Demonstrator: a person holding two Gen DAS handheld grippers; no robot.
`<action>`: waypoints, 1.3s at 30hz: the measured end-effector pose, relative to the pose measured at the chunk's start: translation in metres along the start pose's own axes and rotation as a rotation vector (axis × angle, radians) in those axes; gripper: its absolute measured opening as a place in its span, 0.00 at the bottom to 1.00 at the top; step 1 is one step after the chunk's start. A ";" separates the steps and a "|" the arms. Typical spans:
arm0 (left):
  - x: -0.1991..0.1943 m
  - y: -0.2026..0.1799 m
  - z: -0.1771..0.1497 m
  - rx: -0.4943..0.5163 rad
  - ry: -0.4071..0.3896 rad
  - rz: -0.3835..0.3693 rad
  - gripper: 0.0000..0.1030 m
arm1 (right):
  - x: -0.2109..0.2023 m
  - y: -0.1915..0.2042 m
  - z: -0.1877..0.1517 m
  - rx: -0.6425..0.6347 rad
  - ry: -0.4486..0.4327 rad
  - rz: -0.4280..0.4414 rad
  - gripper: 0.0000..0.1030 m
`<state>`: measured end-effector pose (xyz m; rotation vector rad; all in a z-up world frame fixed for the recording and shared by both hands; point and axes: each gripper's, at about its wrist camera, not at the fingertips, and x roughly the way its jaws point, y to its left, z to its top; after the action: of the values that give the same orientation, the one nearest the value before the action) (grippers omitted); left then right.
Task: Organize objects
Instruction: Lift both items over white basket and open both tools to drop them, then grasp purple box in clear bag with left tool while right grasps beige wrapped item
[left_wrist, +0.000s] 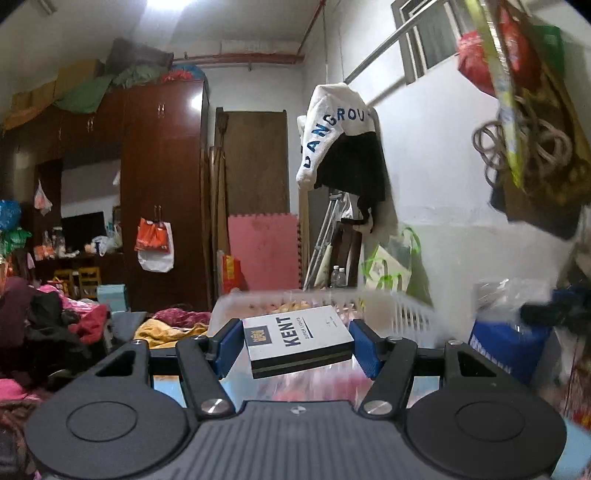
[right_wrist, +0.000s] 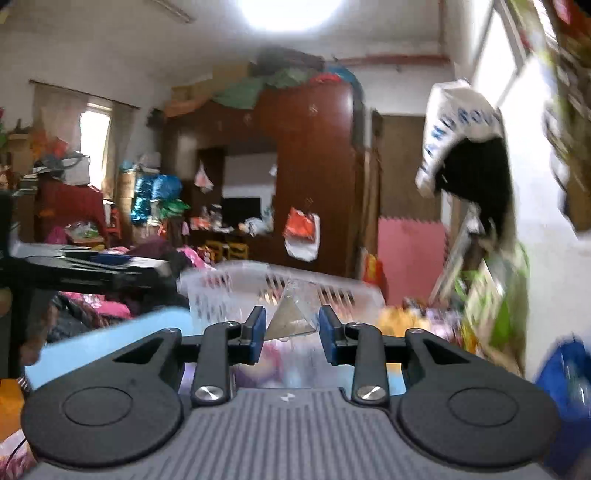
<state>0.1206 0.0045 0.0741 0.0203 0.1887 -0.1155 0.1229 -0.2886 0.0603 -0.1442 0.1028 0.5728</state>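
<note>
Two loads in transit: left gripper (left_wrist: 297, 345) clamps Kent box (left_wrist: 298, 339), right gripper (right_wrist: 291, 330) pinches clear pyramid packet (right_wrist: 291, 315); next, release into the far white basket (left_wrist: 410, 310).

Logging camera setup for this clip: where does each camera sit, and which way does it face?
Left wrist: on the left claw, looking forward along its blue pads, which clamp a Kent box before a white basket; beyond, the wardrobe. Only claw hardware shows.
Right wrist: on the right claw, facing the same room; a clear pyramid sits between its pads, though blur hides whether they touch it. The left claw's black body enters at left.
Shared: basket, wardrobe, pink mat, hanging white garment.
</note>
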 end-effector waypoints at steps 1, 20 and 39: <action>0.014 0.001 0.010 -0.007 0.018 0.001 0.64 | 0.018 0.002 0.010 -0.007 0.008 0.002 0.34; 0.009 0.009 -0.049 -0.023 0.103 -0.007 1.00 | 0.027 -0.002 -0.066 0.115 0.172 0.079 1.00; -0.020 -0.050 -0.140 0.104 0.233 -0.073 0.92 | 0.036 0.001 -0.113 0.237 0.274 0.109 0.53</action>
<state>0.0696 -0.0388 -0.0599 0.1310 0.4161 -0.1958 0.1460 -0.2874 -0.0565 0.0145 0.4452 0.6422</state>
